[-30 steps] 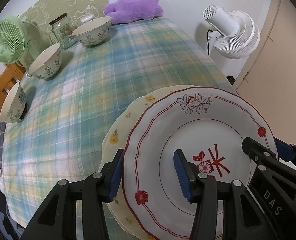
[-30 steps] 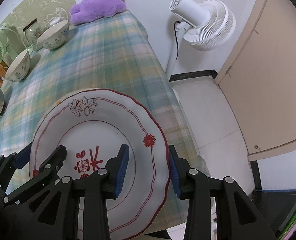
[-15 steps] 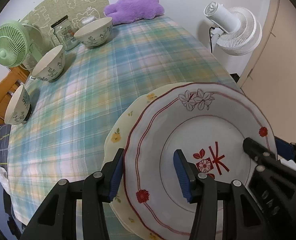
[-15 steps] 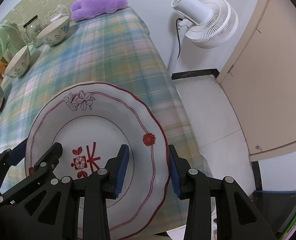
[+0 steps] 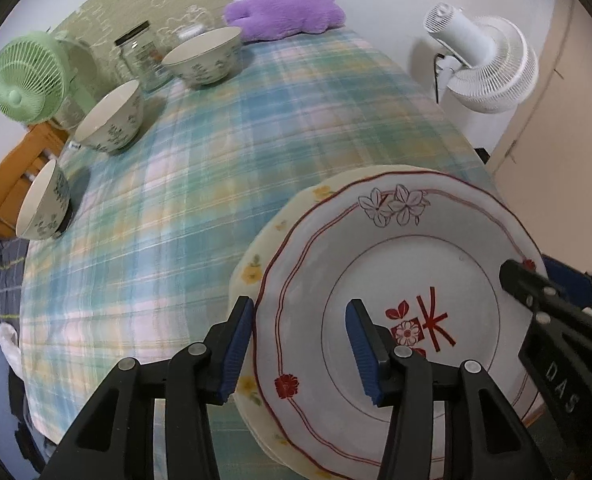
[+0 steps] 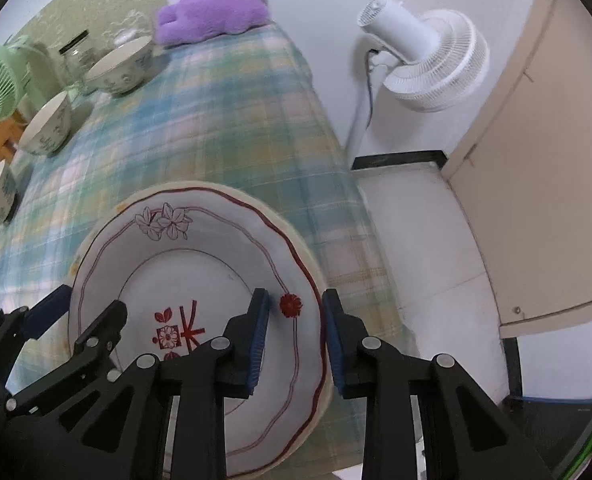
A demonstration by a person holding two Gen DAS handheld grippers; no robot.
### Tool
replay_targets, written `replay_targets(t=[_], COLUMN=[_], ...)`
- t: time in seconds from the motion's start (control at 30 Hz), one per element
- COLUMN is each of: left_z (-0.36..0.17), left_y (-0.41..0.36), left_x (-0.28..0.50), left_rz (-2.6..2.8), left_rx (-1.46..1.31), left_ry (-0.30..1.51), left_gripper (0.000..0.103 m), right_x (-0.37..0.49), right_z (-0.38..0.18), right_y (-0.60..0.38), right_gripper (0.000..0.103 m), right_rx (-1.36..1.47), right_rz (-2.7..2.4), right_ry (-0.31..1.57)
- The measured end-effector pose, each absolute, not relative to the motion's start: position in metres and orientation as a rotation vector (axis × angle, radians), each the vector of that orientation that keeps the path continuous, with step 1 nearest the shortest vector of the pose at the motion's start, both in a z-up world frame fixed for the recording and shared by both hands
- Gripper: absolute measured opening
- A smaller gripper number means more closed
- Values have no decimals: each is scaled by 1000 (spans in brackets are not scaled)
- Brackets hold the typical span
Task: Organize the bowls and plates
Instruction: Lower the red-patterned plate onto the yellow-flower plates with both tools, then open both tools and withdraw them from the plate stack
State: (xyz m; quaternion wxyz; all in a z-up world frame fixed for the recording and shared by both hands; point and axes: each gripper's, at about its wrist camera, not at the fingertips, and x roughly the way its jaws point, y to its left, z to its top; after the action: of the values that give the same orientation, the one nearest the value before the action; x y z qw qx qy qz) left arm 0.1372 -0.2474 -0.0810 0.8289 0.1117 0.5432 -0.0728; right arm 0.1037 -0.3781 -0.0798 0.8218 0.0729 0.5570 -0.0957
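Note:
A white plate (image 5: 399, 264) with a red rim line and flower marks lies on a cream plate (image 5: 252, 268) with yellow flowers, at the table's near right corner. My left gripper (image 5: 299, 344) straddles the stack's left rim, one finger outside and one over the well, pads wide apart. My right gripper (image 6: 296, 336) straddles the right rim (image 6: 303, 280); its jaws are closing with both plates' edges between them, a narrow gap still showing at the inner pad. Three patterned bowls (image 5: 204, 56) (image 5: 110, 120) (image 5: 42, 204) stand along the far left of the plaid tablecloth (image 5: 216, 152).
A green fan (image 5: 28, 76), a glass jar (image 5: 140, 56) and a purple plush (image 5: 284, 12) sit at the back. A white floor fan (image 6: 427, 60) and a beige door (image 6: 543, 184) stand right of the table. The stack is close to the table's right edge (image 6: 347, 208).
The right gripper's fingers have drawn closer together around the right rim. The cream plate's edge now shows beside the white one in the right wrist view. The left gripper looks unchanged.

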Motion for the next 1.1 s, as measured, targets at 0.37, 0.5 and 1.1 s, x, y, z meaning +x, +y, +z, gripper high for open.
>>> replay_targets(t=[0.37, 0.5, 1.1], left_z=[-80, -77, -52], left_y=[-236, -233, -165], left_x=[147, 149, 160], left_rz=[-151, -150, -157], left_rx=[152, 134, 51], left_ry=[1186, 1182, 1129], left_gripper=[56, 69, 85], right_x=[114, 117, 143], right_z=[-80, -78, -45], right_y=[-371, -375, -318], right_gripper=[36, 54, 63], right_rx=[130, 154, 112], right_rz=[-147, -116, -64], right_ry=[1199, 1192, 1129])
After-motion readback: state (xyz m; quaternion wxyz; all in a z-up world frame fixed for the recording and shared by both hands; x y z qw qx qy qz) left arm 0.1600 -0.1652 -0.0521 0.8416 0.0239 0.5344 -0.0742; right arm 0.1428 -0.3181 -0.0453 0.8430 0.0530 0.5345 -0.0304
